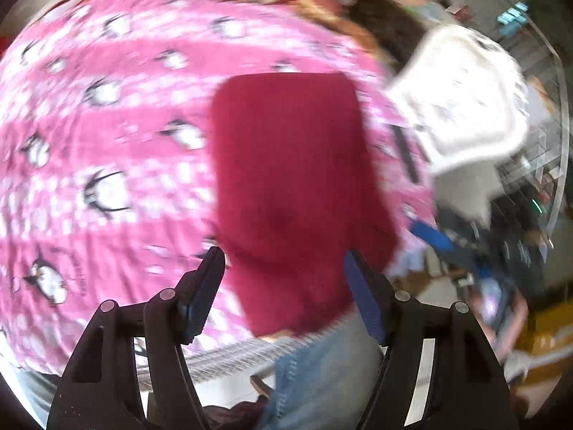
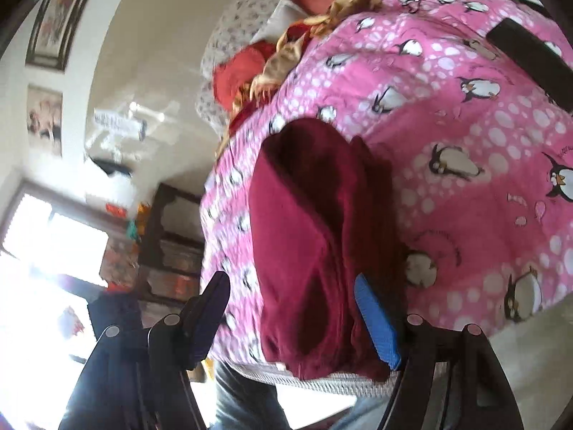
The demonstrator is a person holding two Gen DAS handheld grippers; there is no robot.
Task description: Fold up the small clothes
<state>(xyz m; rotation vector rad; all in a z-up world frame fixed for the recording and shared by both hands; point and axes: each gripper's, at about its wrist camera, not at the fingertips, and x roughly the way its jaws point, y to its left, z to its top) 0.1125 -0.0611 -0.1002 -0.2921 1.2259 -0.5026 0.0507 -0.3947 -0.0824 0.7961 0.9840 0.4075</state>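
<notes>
A dark red garment (image 1: 293, 186) lies folded into a long rectangle on the pink penguin-print bed cover (image 1: 107, 143), near the bed's edge. My left gripper (image 1: 283, 272) is open, its jaws apart on either side of the garment's near end, holding nothing. In the right wrist view the same dark red garment (image 2: 308, 236) shows with thick folded layers on the pink cover (image 2: 465, 179). My right gripper (image 2: 292, 304) is open too, with its jaws spread either side of the garment's near end.
Red and gold bedding (image 2: 279, 53) is piled at the head of the bed. A white cloth (image 1: 462, 100) lies at the bed's right side. A black flat object (image 2: 530, 61) lies on the cover. The person's jeans (image 1: 322, 376) show below the bed edge. A window (image 2: 43, 251) is at left.
</notes>
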